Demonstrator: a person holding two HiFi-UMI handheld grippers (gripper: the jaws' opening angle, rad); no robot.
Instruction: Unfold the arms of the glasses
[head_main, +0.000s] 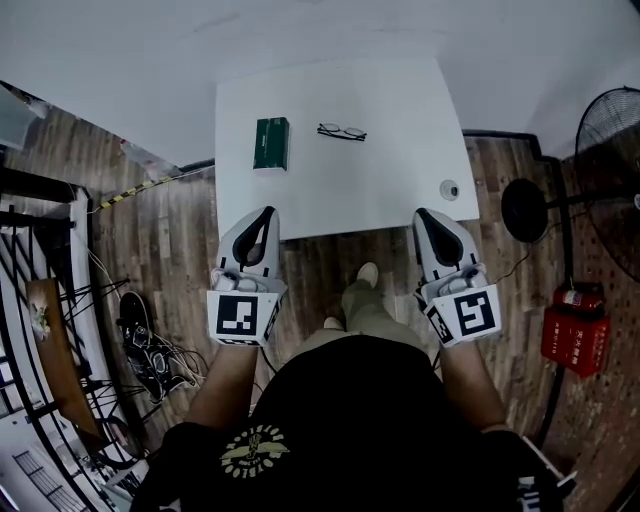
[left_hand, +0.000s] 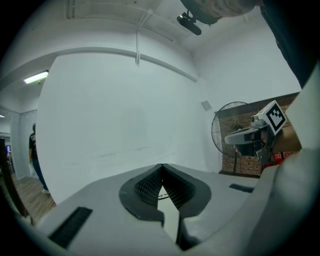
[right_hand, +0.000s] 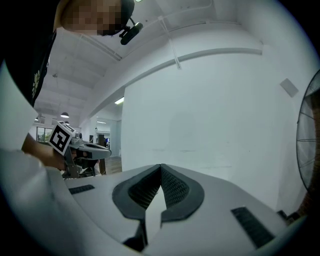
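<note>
The glasses (head_main: 342, 132) lie on the far half of the white surface (head_main: 380, 190), well ahead of both claws and untouched. Their long axis runs left to right across the head view, roughly parallel to the near edge of the surface. At this size the arms appear folded against the frame, but the hinges cannot be made out. A green box (head_main: 271, 143) lies near the glasses on their left, apart from them. The left claw (head_main: 267, 213) and the right claw (head_main: 423, 213) both point forward, and their tips sit at the near edge of the surface. Each gripper view shows its jaws pressed together at the tips with nothing between the ribbed pads, so both claws are empty. The glasses lie between the two claws in the left-right sense, close to the midline, and appear very slightly nearer the left claw. The difference is too small to favour either hand. Judgement: the task has not begun. The coming move calls for both claws to travel forward over the surface and spread, each approaching its own end of the frame. The left claw must pass to the right of the green box to avoid nudging it.
</note>
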